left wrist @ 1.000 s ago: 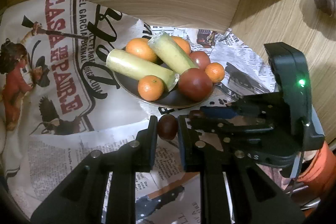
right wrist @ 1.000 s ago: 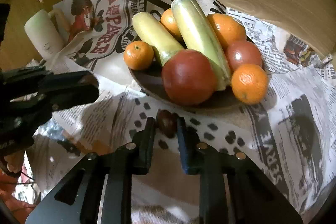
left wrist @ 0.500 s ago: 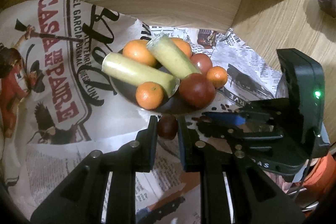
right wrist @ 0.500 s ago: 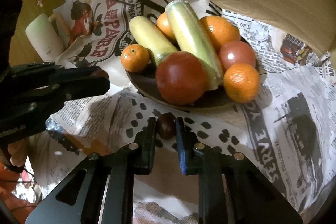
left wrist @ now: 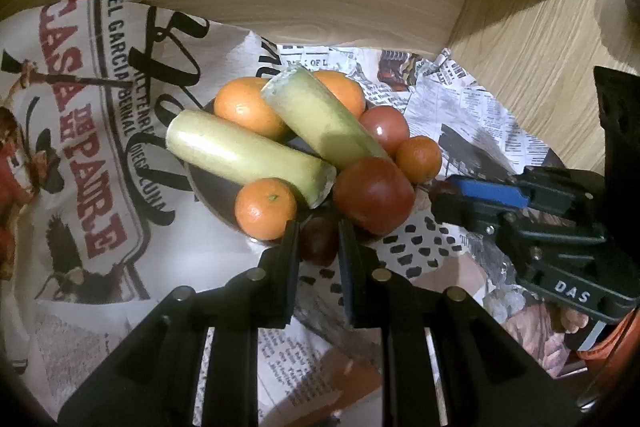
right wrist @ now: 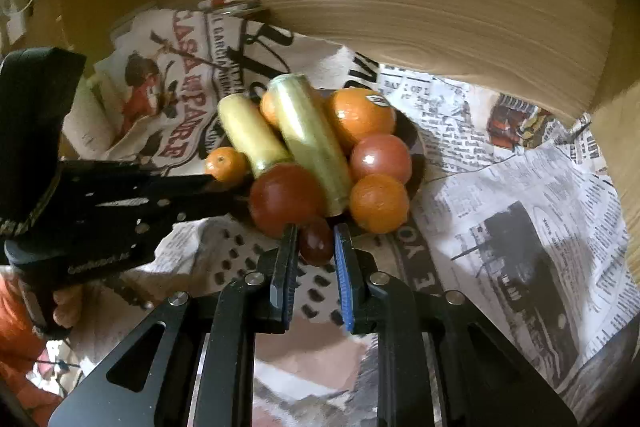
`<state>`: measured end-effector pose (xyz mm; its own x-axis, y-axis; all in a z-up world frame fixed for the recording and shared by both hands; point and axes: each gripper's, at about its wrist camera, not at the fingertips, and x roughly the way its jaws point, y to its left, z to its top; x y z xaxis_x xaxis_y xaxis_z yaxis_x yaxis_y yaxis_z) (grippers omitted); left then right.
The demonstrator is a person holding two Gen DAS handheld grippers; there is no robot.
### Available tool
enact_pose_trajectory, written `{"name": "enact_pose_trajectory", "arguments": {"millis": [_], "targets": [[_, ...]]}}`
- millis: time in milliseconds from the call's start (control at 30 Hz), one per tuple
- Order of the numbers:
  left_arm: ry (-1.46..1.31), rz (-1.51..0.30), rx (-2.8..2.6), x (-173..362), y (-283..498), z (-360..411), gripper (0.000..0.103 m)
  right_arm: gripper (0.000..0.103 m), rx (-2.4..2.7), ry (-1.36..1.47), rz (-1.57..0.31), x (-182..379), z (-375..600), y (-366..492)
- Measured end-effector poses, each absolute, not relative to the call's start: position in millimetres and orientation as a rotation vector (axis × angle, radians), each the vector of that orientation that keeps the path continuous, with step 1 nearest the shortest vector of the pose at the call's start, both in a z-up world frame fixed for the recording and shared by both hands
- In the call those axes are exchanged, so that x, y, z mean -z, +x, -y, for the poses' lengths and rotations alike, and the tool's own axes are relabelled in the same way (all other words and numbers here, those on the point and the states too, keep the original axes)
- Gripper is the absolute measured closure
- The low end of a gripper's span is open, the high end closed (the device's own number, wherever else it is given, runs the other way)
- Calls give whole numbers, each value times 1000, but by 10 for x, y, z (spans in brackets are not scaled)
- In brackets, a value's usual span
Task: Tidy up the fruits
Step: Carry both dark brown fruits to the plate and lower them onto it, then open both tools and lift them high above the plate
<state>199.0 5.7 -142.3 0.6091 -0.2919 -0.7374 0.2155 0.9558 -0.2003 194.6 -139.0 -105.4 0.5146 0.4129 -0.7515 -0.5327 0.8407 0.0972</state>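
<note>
Holding a small dark fruit (left wrist: 319, 240) apiece, both grippers (left wrist: 319, 247) (right wrist: 316, 247) sat narrow at lower centre. The plate (left wrist: 208, 183) lay just above, crowded; the left gripper was nearer its rim.

Both grippers point forward side by side, tips close together. The left gripper (left wrist: 319, 241) has its black fingers (left wrist: 286, 255) pinched on a small dark fruit (left wrist: 319, 241). The right gripper (right wrist: 316, 243), with blue pads (right wrist: 343, 267), clamps another small dark fruit (right wrist: 316, 242) the same way.
</note>
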Motion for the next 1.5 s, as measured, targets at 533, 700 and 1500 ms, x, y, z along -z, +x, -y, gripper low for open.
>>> {"name": "enact_pose_trajectory", "arguments": {"millis": [533, 700, 1500], "targets": [[-77, -870, 280, 1458, 2092, -1, 85, 86, -575, -131, -873, 1155, 1420, 2081], [-77, -871, 282, 1455, 2097, 12, 84, 86, -580, -134, -853, 1087, 1419, 2058], [-111, -746, 195, 1102, 1748, -454, 63, 86, -624, -207, -807, 1021, 911, 2236]]}}
